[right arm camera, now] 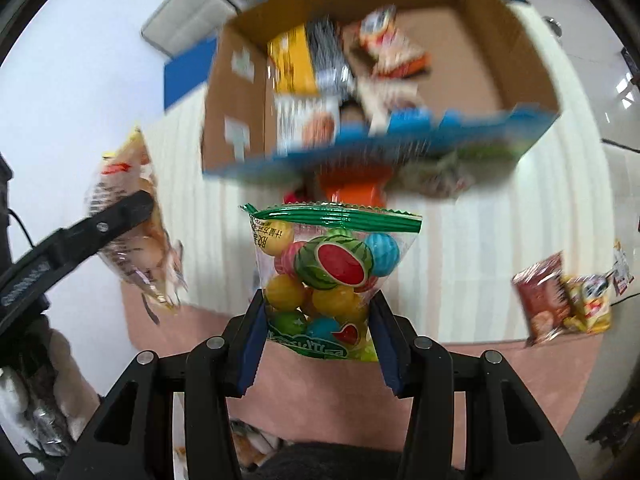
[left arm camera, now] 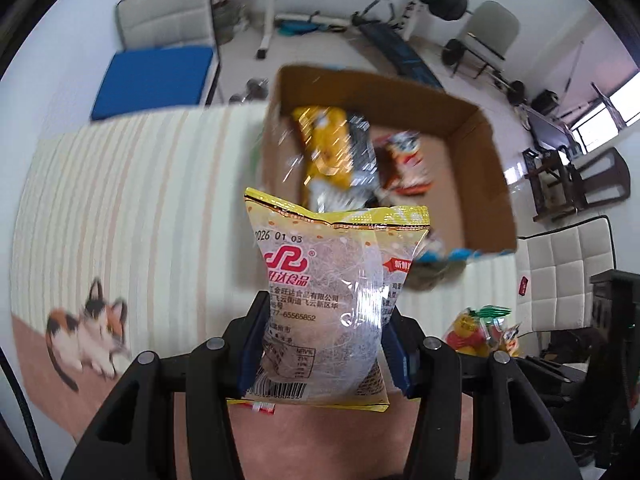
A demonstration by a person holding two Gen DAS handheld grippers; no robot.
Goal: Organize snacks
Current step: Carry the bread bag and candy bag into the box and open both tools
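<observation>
- The left gripper [left arm camera: 324, 344] is pinching a yellow-edged clear snack packet [left arm camera: 332, 300], jaws nearly closed on its sides, lifted above the striped tablecloth [left arm camera: 140, 200].
- The right gripper [right arm camera: 318, 332] is clamping a clear green-topped bag of coloured candy balls [right arm camera: 324, 280].
- The open cardboard box [left arm camera: 480, 184] is lying beyond both, already holding snacks.
- Slick film could be slipping from either grip; two loads arriving together might be colliding over the box.

I am reading "2026 01 03" stamped toward eleven o'clock on the yellow-edged snack packet [left arm camera: 326, 304], a red logo with "达食品" beneath it, and part of a phone number, "77-65565852". The candy-ball bag [right arm camera: 332, 280] is showing Chinese characters too blurred to read.
</observation>
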